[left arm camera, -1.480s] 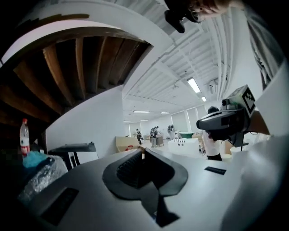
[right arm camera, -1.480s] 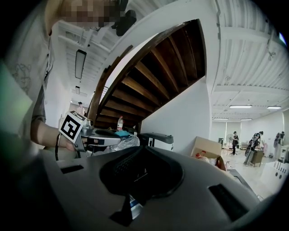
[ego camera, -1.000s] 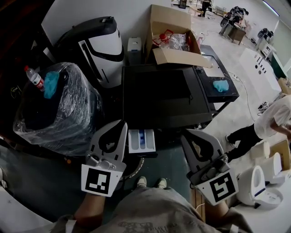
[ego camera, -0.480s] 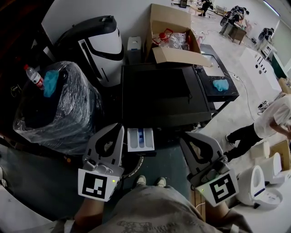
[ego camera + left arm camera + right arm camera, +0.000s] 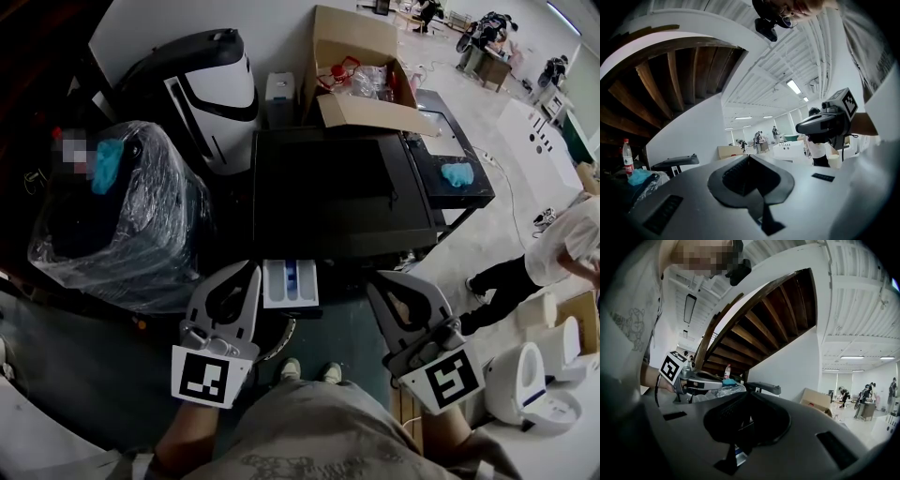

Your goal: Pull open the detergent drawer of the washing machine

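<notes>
Holding nothing here: left gripper [image 5: 249,272] has its jaws pressed together, right gripper [image 5: 378,279] looks closed and empty too. Drawer [image 5: 290,284] sticks out of the washer [image 5: 337,197], just right of the left jaws, further from the right ones.

No text, brand or number is legible; the red label on the bottle [image 5: 627,158] is too small.

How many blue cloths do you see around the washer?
2. One blue cloth lies on the plastic-wrapped bundle at left; the other on the black side table at right. Others could be hidden inside the cardboard box.
</notes>
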{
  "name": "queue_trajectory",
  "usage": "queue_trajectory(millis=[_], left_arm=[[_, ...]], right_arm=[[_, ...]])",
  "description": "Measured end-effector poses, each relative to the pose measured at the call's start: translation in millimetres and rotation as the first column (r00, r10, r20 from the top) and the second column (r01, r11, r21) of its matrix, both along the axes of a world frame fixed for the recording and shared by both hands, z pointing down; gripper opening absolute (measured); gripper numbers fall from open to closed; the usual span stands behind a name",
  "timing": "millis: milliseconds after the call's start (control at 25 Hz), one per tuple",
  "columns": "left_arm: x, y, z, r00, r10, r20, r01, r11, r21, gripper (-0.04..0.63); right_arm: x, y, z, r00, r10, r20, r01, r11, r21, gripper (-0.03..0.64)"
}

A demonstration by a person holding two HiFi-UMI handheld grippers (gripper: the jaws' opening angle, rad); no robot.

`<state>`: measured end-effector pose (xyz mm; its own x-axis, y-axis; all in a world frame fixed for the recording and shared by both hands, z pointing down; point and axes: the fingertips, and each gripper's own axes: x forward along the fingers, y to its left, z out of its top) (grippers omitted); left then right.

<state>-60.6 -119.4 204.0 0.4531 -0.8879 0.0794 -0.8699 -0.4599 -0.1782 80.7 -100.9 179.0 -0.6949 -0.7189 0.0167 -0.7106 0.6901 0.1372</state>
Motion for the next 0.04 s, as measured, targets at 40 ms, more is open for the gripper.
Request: queue_trajectory(millis=[40], left_arm=[[0.2,1.2,1.2,1.0,0.0,0.001,0.0,1.0,-0.001,0.018]], right_arm=[[0.1,0.4,1.5,1.0,0.0,0.001,0.0,1.0,-0.003,0.035]])
